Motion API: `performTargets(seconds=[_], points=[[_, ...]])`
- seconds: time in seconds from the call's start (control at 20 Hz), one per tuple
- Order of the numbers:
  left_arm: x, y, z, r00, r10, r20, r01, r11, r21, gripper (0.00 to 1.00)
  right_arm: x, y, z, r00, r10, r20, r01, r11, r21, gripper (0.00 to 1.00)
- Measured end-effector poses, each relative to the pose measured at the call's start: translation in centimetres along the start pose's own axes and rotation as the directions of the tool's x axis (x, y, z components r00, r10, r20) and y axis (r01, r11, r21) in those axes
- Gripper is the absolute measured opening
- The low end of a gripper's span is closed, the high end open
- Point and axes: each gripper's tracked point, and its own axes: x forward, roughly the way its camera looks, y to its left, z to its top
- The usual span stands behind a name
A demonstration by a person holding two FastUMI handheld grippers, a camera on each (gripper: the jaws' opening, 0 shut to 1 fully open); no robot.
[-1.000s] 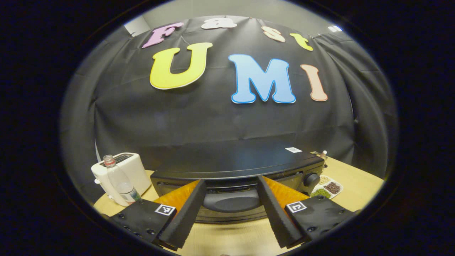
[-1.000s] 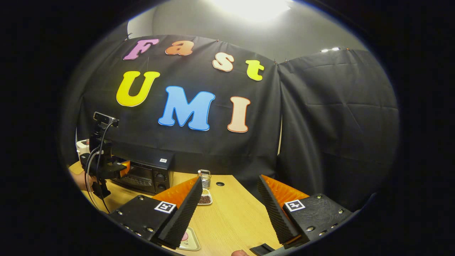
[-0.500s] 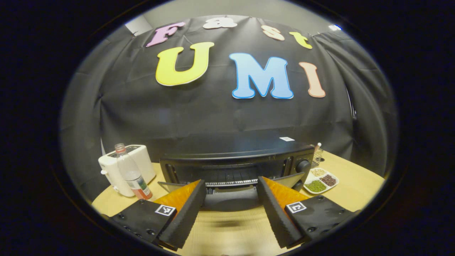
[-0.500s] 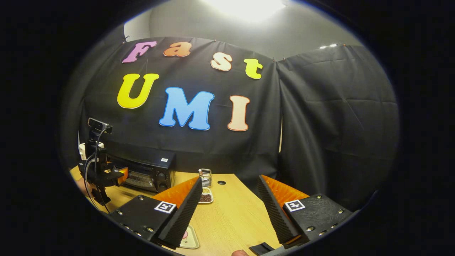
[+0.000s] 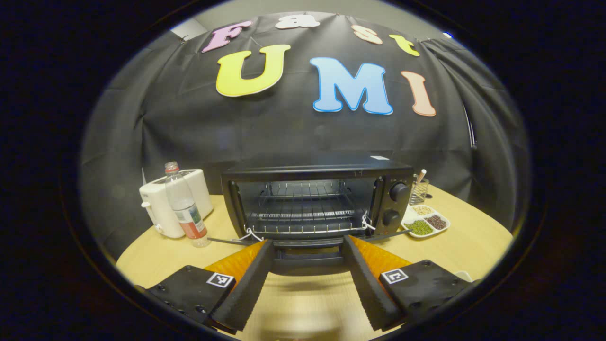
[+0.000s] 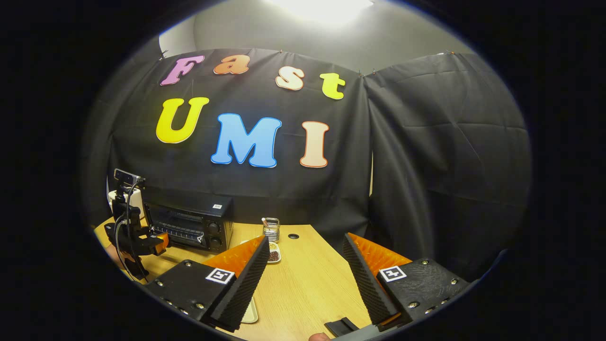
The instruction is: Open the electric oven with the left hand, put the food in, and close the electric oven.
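In the left gripper view, a white toaster (image 5: 163, 208) stands at the far left of the wooden desk (image 5: 464, 246), with a clear plastic bottle (image 5: 183, 208) upright just in front of it. Right of these sits the black electric oven (image 5: 317, 199), its door (image 5: 307, 258) dropped flat toward the camera so the wire rack (image 5: 303, 215) inside is in plain sight, with nothing on it. The left claw (image 5: 307, 279) is spread open, gripping nothing, its fingers flanking the lowered door's handle end; whether they touch it cannot be told. Two knobs (image 5: 397, 203) sit on the oven's right panel, and beyond them a divided dish of beans (image 5: 426, 222) lies near a small mesh holder (image 5: 417, 192). In the right gripper view, the left claw (image 6: 158, 241) shows far left before the oven (image 6: 189, 220), a hand (image 6: 113, 253) behind it. A tray's edge (image 6: 251, 312) peeks out beside the right claw (image 6: 303, 279), which hangs wide open and empty over bare desk; a dark flat item (image 6: 342, 327) lies under its right finger.
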Motion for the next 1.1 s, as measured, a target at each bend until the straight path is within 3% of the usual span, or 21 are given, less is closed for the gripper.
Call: performTargets(seconds=[0.2,0.3,0.35,0.7,1.1], points=[[-0.7,-0.1,-2.5,0.999,0.021,-0.048,-0.021,1.000,0.004,1.00,-0.7,-0.6,-0.8,1.000,0.009,-0.019,-0.008,1.000,0.003,0.96],[-1.0,-0.1,-3.8,0.997,0.032,-0.067,-0.033,0.999,-0.015,0.91,-1.1,-0.7,-1.1,1.000,0.018,-0.026,-0.018,1.000,-0.002,0.95],[-1.1,-0.1,-4.3,0.996,0.039,-0.078,-0.041,0.999,-0.023,1.00,-1.3,-0.9,-1.3,0.999,0.023,-0.031,-0.023,1.000,-0.005,0.95],[-3.6,-0.6,-7.7,0.989,0.056,-0.136,-0.058,0.998,-0.013,0.98,-1.7,-0.7,-2.0,0.995,0.085,-0.053,-0.085,0.996,0.006,0.95],[-9.2,-1.0,0.4,1.000,0.007,0.025,-0.007,1.000,-0.005,0.98,1.8,2.9,-3.3,0.967,0.227,-0.113,-0.217,0.972,0.091,0.96]])
